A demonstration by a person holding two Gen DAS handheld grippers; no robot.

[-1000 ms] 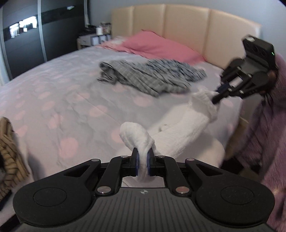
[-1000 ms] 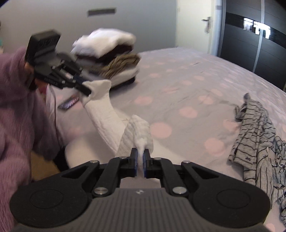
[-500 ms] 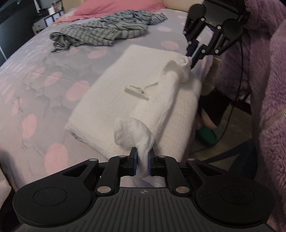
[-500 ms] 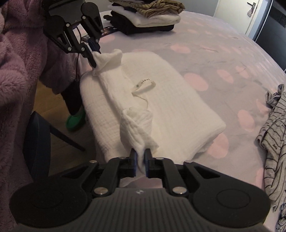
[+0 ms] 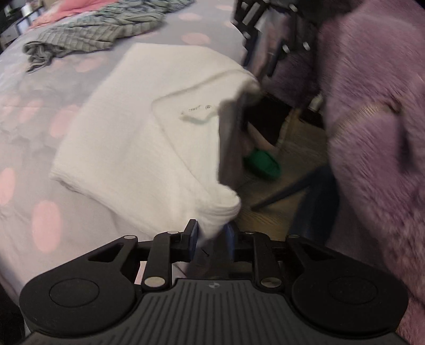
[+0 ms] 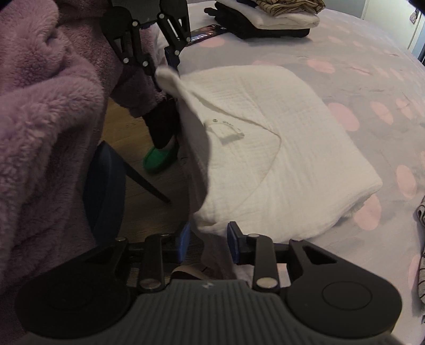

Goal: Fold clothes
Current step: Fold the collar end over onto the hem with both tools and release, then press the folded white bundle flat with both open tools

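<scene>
Both hand-held grippers, left (image 5: 209, 236) and right (image 6: 207, 238), have let go, jaws now apart and empty; the folded white garment (image 6: 287, 148) lies mid-frame on the bed (image 6: 372, 53), just ahead, long axis running between them.

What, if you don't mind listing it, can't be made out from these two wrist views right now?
- Tag on the white garment: print too small and blurred, both views.
- Right claw, left wrist view: motion-blurred and cut by the top edge; its state is readable only in its own view.
- Folded stack, right wrist view: cut by the top edge.
- Striped garment, right wrist view: mostly beyond the right edge.
- Garment's underside: hidden by its own folds.
</scene>
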